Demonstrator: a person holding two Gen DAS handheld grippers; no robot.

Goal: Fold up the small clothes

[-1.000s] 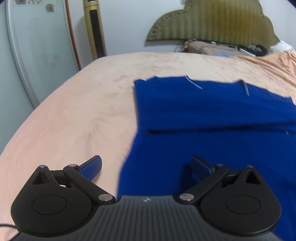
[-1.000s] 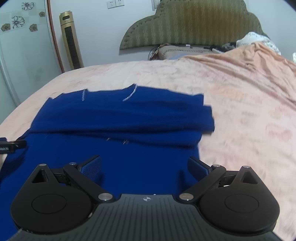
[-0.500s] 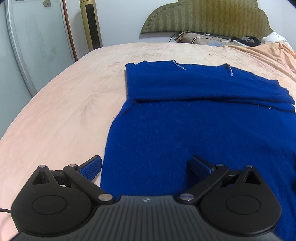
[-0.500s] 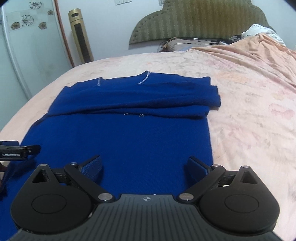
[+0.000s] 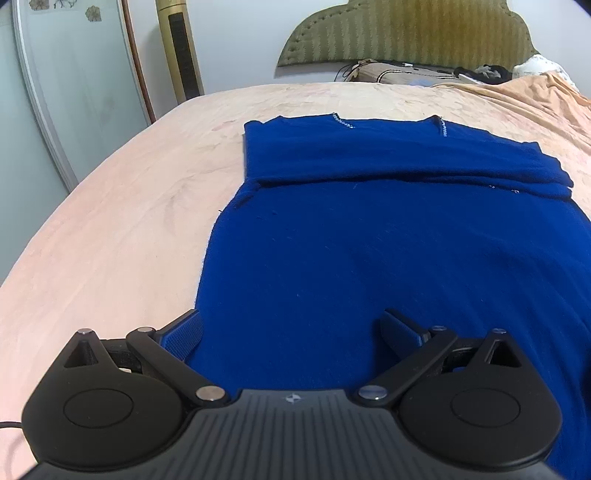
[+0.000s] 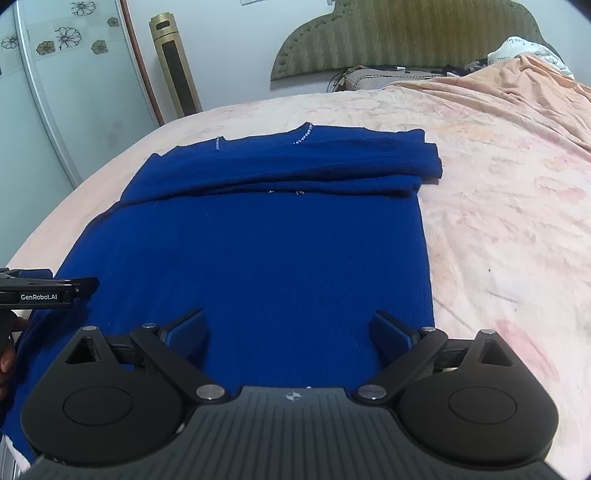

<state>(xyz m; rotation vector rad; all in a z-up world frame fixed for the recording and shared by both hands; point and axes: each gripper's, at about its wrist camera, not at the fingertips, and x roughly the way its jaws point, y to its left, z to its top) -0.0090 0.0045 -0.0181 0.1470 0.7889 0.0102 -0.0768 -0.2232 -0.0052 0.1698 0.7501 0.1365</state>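
A royal-blue knit top [image 5: 369, 236] lies flat on the bed, its far part with the beaded neckline folded into a band [image 5: 388, 155]. It also shows in the right wrist view [image 6: 266, 251]. My left gripper [image 5: 291, 332] is open and empty, above the top's near left edge. My right gripper [image 6: 288, 332] is open and empty, above the near right part of the top. The left gripper's side shows at the left edge of the right wrist view [image 6: 44, 291].
The bed has a peach sheet [image 5: 110, 240] around the top. A crumpled peach blanket [image 6: 517, 122] lies at the right. A green headboard [image 5: 406, 33], a tower fan [image 5: 181, 51] and a glass wardrobe door [image 5: 74, 92] stand behind.
Both grippers have drawn back toward the near end of the top; more of the garment shows now. Both stay open and empty.
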